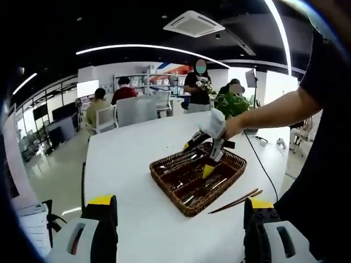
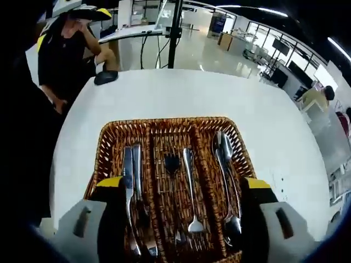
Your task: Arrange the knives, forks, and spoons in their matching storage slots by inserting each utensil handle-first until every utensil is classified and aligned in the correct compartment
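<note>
A brown wicker tray [image 2: 151,127] with three long compartments lies on the white table [image 2: 164,93]. Two knives [image 2: 131,181] lie in its left compartment, forks [image 2: 189,186] in the middle one and spoons [image 2: 224,159] in the right one. My right gripper [image 2: 181,189] hovers open just above the tray with nothing between its jaws. In the left gripper view a hand holds that right gripper [image 1: 198,159] over the tray [image 1: 164,170]. My left gripper [image 1: 178,213] stands open and empty, well back from the tray, above the table's near edge.
A pair of brown chopsticks [image 1: 237,201] lies on the table beside the tray. A black pole [image 2: 174,33] and a dark rounded object [image 2: 106,76] stand at the table's far end. People sit on white chairs [image 1: 137,109] beyond the table.
</note>
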Tool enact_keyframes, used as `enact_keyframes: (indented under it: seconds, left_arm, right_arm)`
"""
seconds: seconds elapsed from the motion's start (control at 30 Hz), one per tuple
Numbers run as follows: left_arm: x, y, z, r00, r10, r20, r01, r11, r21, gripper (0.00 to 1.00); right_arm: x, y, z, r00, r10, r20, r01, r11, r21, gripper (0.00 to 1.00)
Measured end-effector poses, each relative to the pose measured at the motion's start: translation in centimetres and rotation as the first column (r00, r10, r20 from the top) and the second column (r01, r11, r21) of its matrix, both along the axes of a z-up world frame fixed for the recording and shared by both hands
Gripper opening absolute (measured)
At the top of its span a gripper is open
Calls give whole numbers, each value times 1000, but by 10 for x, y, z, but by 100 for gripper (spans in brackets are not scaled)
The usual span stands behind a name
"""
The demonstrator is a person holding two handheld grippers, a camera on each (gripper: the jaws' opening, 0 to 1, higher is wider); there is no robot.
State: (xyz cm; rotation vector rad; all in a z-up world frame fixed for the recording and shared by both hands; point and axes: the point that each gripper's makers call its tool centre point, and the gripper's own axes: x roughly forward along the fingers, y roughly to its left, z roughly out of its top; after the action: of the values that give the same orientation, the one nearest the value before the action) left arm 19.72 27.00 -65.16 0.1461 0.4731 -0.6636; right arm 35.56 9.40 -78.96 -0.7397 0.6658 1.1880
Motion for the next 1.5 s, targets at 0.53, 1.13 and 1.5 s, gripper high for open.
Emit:
enact_keyframes:
  seconds: [0.53, 1.13, 1.5]
  left_arm:
    - [13, -37, 3, 998, -53, 26, 54, 998, -39, 100]
    - [13, -71, 1, 997, -64, 48, 67, 995, -69, 100]
    - [12, -80, 2, 997, -64, 42, 66, 996, -64, 100]
  right_arm:
    - [-21, -60, 44, 939, -340, -49, 342, 909, 239, 99]
    - [-65, -132, 87, 829, -554, -71, 534, 750, 389, 99]
    - [-96, -164, 118, 768, -637, -59, 594, 676, 437, 99]
